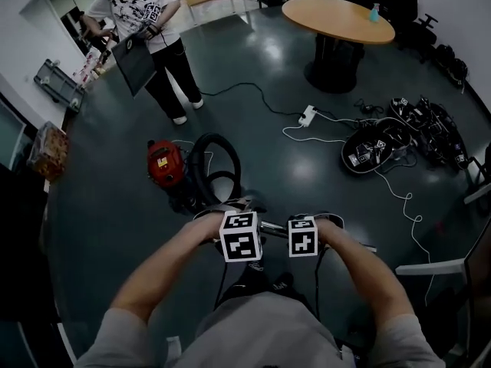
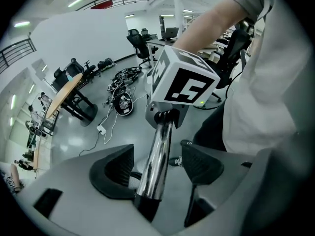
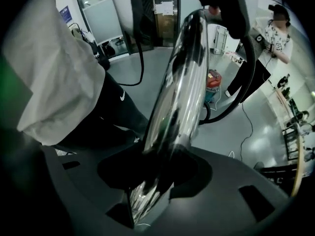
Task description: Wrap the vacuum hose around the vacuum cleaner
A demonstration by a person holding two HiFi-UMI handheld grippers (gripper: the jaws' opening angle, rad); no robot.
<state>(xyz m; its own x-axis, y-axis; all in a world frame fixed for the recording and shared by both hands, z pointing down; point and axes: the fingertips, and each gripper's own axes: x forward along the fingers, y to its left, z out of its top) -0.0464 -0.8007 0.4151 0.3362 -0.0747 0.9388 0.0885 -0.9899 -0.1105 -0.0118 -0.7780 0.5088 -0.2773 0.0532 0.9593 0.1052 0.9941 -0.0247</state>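
Counted in the head view:

- One red vacuum cleaner (image 1: 166, 163) at nine o'clock.
- One black hose (image 1: 217, 138), looped just beside the vacuum cleaner.
- One chrome tube (image 2: 156, 156).
- Two claws, the left claw (image 2: 157, 168) and the right claw (image 3: 157, 176).
- Two marker cubes, one per claw: the left cube (image 1: 240, 236) and the right cube (image 1: 303, 237).
- One round surface (image 1: 330, 20) at one o'clock, bearing one blue bottle (image 1: 374, 12).
- One white power strip (image 1: 308, 116) on the floor (image 1: 307, 175).
- One standing person (image 1: 142, 21) at eleven o'clock.
- One heap of black gear (image 1: 399, 138) near three o'clock, too tangled to count.
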